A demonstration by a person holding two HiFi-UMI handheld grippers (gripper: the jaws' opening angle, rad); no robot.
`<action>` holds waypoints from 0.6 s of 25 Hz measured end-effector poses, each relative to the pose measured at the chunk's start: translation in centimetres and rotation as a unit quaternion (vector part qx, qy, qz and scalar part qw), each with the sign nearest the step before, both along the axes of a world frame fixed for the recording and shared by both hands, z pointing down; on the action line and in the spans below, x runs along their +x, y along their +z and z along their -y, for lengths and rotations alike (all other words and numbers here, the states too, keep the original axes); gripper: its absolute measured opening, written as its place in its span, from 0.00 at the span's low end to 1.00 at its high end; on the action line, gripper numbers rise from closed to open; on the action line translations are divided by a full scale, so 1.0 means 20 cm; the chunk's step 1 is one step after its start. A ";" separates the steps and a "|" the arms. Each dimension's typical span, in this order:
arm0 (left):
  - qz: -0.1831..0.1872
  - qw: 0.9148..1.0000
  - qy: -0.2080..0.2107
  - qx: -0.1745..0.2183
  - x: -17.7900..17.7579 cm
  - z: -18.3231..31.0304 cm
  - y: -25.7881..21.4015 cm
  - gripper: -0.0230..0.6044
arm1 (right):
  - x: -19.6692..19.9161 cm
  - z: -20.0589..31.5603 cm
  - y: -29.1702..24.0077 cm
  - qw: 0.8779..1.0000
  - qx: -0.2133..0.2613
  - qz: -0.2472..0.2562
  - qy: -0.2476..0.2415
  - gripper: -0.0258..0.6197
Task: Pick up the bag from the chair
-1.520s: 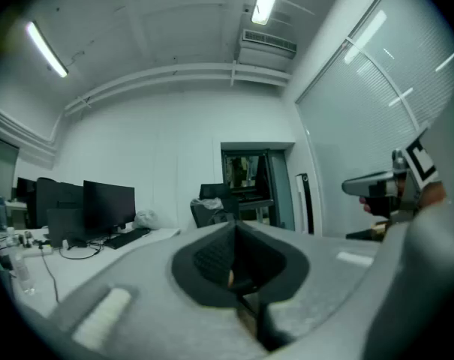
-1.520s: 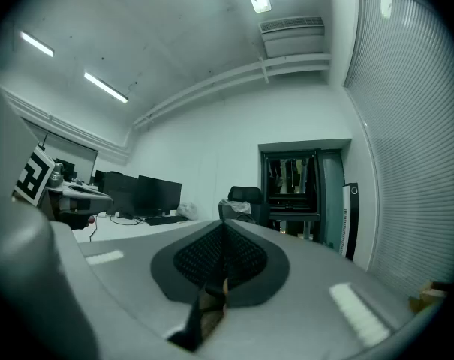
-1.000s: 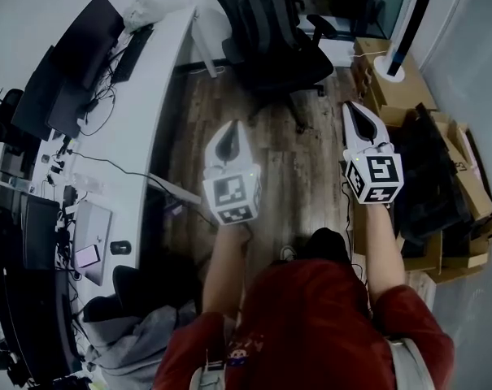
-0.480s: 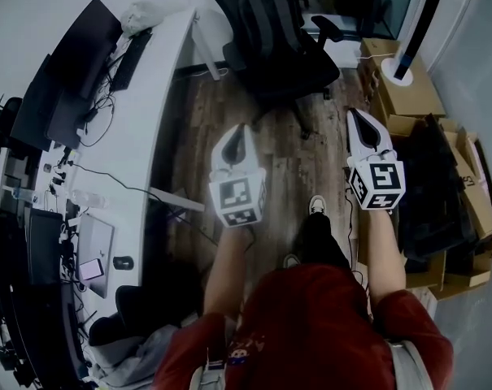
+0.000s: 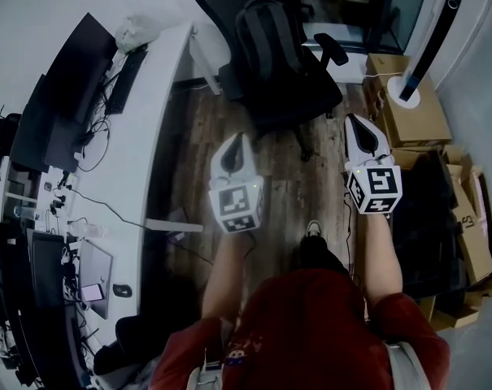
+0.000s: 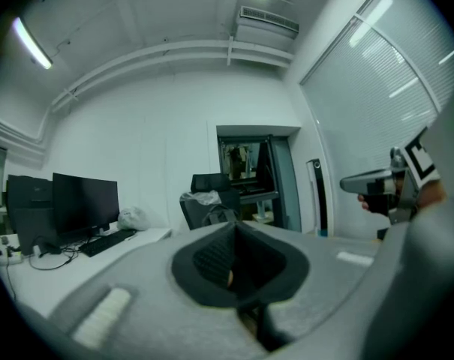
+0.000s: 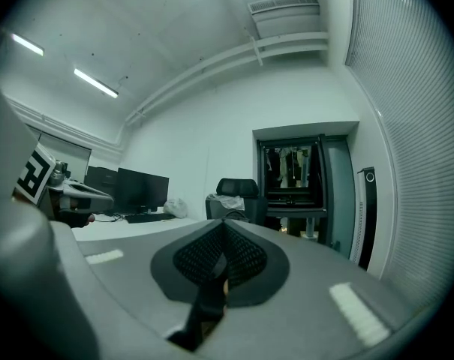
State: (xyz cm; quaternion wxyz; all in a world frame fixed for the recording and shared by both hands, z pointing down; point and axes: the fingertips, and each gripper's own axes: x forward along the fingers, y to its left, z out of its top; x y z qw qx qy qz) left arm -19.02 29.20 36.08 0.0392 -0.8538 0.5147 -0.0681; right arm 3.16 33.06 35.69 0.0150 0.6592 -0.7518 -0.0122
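A black backpack (image 5: 266, 32) leans upright on the seat of a black office chair (image 5: 315, 88) at the top of the head view. Both grippers are held level and point toward it, still short of the chair. My left gripper (image 5: 243, 137) is shut and holds nothing; my right gripper (image 5: 354, 119) is likewise shut and holds nothing. In the left gripper view the chair (image 6: 211, 184) shows beyond the closed left gripper (image 6: 234, 229), and the bag's top (image 6: 220, 214) just peeks over it. In the right gripper view the chair (image 7: 238, 190) stands straight ahead of the closed right gripper (image 7: 223, 223).
A curved white desk (image 5: 152, 136) with monitors (image 5: 75, 71), a keyboard (image 5: 124, 75) and cables runs along the left. Cardboard boxes (image 5: 412, 108) and a tall tower fan (image 5: 428, 43) stand at the right. Wooden floor (image 5: 298, 185) lies between me and the chair. A doorway (image 7: 298, 193) is behind the chair.
Both grippers and the person have moved forward along the floor toward the chair, which now sits nearer and lower in the head view. The jaws stayed shut.
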 end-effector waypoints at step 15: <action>0.007 1.000 -0.010 -0.006 0.52 0.72 0.00 0.03 | 0.49 0.74 0.04 1.000 -0.018 0.010 -0.017 0.04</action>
